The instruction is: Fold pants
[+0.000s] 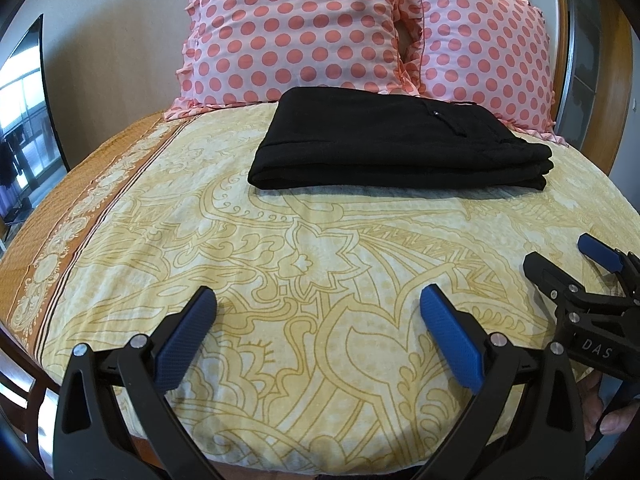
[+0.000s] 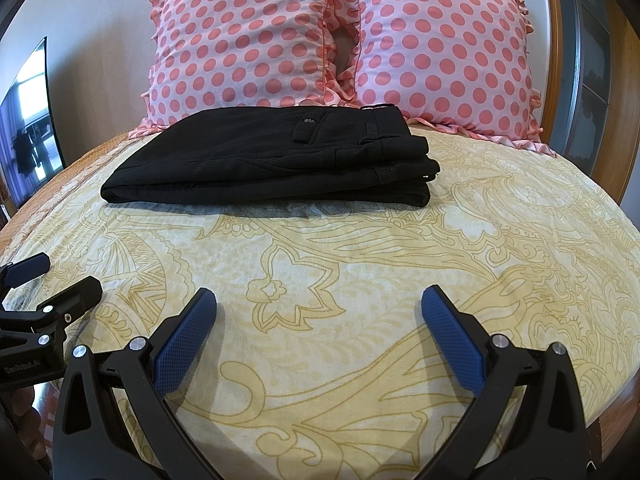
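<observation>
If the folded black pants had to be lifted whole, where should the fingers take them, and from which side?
Judging by shape, grip the folded black pants at the rounded fold edge on their left end, coming in low from the left. There the layers join in one closed bend; the right end shows loose stacked edges that might slip apart. Both grippers, left and right, are open and clear.

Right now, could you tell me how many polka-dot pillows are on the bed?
2. One polka-dot pillow stands at the head of the bed behind the folded black pants; the other pillow leans beside it on the right. Nothing suggests more, though the pants hide their lower edges.
</observation>
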A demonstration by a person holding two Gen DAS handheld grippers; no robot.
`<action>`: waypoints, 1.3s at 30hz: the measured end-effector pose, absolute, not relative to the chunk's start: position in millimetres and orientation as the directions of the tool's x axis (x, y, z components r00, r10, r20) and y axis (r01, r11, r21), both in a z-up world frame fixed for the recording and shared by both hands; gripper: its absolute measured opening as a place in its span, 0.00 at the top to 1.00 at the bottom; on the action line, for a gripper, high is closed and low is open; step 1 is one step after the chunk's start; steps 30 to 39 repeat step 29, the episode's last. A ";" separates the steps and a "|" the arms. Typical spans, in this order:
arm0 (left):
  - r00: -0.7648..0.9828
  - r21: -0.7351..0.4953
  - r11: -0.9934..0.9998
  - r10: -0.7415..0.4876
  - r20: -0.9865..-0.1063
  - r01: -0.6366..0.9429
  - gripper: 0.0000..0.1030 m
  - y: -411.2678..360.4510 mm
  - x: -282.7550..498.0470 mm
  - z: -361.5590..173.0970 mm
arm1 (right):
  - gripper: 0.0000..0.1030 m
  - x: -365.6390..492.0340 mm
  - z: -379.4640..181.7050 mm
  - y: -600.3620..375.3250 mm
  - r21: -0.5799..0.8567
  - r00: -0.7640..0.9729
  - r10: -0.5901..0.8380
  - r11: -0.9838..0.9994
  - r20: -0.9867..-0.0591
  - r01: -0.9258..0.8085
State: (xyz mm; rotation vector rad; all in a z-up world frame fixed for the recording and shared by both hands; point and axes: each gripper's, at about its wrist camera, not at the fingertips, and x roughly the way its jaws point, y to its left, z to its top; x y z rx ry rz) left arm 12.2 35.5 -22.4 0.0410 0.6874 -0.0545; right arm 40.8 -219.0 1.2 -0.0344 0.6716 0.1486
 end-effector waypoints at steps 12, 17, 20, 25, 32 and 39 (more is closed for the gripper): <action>0.773 0.017 0.998 -0.032 -0.634 0.055 0.02 35.6 11.4 -22.5 | 0.01 40.8 1.3 -219.2 0.016 0.772 0.127 0.989 -0.623 -0.149; 0.767 0.017 0.999 -0.026 -0.641 0.048 0.02 36.5 13.3 -21.2 | 0.01 40.8 1.4 -219.3 0.016 0.772 0.127 0.989 -0.623 -0.149; 0.768 0.018 0.999 -0.024 -0.639 0.045 0.02 37.0 13.2 -21.0 | 0.01 40.8 1.4 -219.3 0.017 0.772 0.127 0.989 -0.623 -0.149; 0.765 0.018 0.999 -0.025 -0.643 0.048 0.02 36.4 14.6 -20.9 | 0.01 40.8 1.4 -219.2 0.017 0.772 0.127 0.989 -0.623 -0.149; 0.766 0.018 0.999 -0.024 -0.643 0.046 0.02 36.1 14.7 -20.6 | 0.01 40.8 1.5 -219.2 0.017 0.772 0.127 0.989 -0.623 -0.150; 0.766 0.018 0.999 -0.024 -0.643 0.046 0.02 36.1 14.7 -20.6 | 0.01 40.8 1.5 -219.2 0.017 0.772 0.127 0.989 -0.623 -0.150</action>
